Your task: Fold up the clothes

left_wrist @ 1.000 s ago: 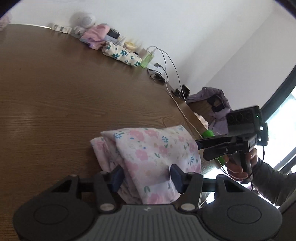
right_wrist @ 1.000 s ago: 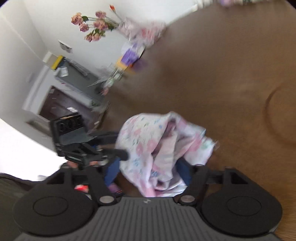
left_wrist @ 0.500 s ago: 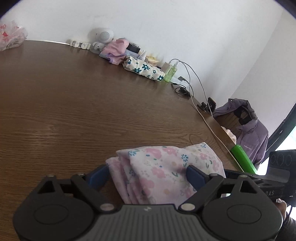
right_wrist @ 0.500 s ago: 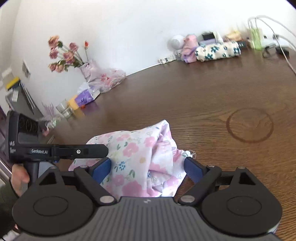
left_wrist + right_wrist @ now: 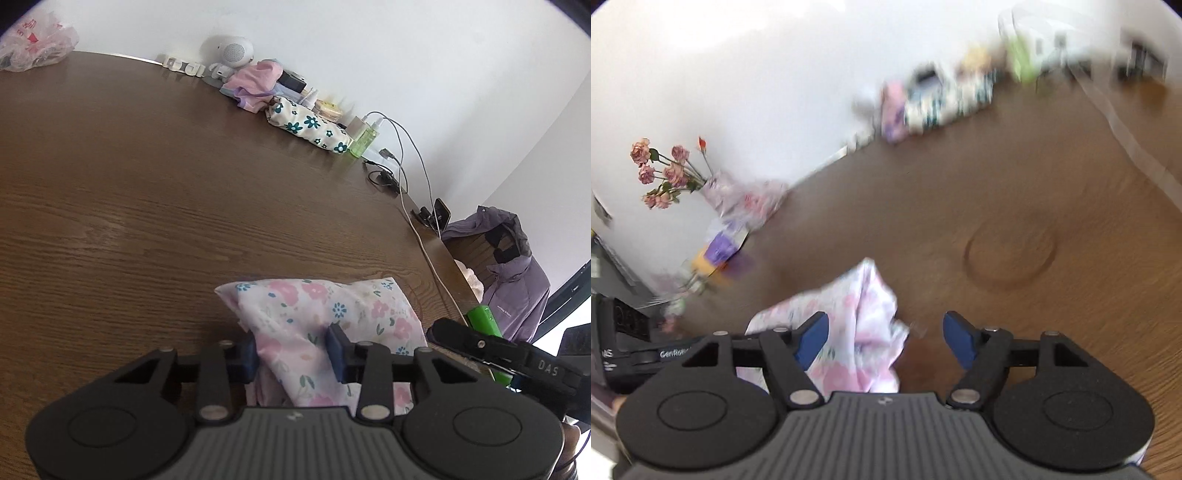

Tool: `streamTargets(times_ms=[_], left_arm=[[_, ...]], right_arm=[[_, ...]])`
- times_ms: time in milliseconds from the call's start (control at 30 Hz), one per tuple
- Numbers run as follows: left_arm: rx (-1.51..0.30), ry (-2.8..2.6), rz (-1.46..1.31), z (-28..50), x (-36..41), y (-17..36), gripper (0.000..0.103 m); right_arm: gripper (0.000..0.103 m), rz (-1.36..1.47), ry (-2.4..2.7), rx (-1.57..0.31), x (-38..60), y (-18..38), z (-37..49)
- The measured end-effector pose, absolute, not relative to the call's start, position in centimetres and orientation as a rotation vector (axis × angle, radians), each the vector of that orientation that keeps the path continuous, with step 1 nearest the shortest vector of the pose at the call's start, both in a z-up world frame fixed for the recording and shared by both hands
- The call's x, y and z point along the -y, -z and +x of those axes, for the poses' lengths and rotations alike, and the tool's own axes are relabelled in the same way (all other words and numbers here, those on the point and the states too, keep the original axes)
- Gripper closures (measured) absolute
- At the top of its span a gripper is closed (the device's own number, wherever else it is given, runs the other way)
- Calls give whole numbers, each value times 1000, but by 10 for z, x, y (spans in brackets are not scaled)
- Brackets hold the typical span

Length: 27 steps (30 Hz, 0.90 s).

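Both handheld units look like the same build: a dark grey ribbed plate at 6 o'clock with a tiny pale logo in the middle, flanked by two big black housings, each with a round disc pressed into it. Black linkage arms run forward, pinned with silver screws. The left gripper (image 5: 291,352) ends in dark blue pads (image 5: 334,349). The right gripper (image 5: 882,339) has brighter blue pads (image 5: 956,338). Seen from outside at 3 o'clock, the right unit is a long black bar with one silver screw and white "DAS" lettering; at 9 o'clock the left one reads "GenRobo".
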<state>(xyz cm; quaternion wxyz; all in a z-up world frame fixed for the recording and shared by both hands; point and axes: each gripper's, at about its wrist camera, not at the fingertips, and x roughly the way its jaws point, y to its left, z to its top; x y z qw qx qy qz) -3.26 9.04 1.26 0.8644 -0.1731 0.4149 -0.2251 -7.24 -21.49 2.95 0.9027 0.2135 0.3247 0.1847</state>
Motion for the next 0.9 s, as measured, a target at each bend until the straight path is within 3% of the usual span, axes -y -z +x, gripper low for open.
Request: streamTargets(times_ms=[67,100,133,167,200,333,567,633,700,767,833,900], left_arm=[[-871,476,-336,-33,-87,-15,66],[-872,478,-322,-33,-85,-16,66],[-872,477,-308,-33,-83,-17,65],[-873,476,-302,-33,-82,-18,63],[-875,470,-303,-33,-81,-17,61],[-853,438,-345,-32,-81,-9,49],[-742,403,-282,-46,-94,-37,53],[-695,375,-232,-52,-92,-50,88],[-657,398,-180,-56,-76,-60,90],[-644,413,-68,-57,-49,-58,85],[-669,382,46,-53,-28,-43,88],[-686,378,70,-52,-25,-30,88]], right_arm=[[35,360,-416,-652,199,-38,-76],[41,327,-418,-652,191,-37,-77],[49,323,-410,-661,185,-33,-75],[77,344,-397,-685,183,-26,-73],[82,378,-384,-712,182,-19,-70],[86,559,-359,-734,198,3,-79],[86,583,-332,-698,198,9,-87],[86,563,-336,-689,197,9,-88],[85,547,-336,-688,196,8,-87],[85,541,-336,-687,196,8,-87],[85,523,-334,-688,195,6,-88],[80,489,-332,-691,194,2,-89]])
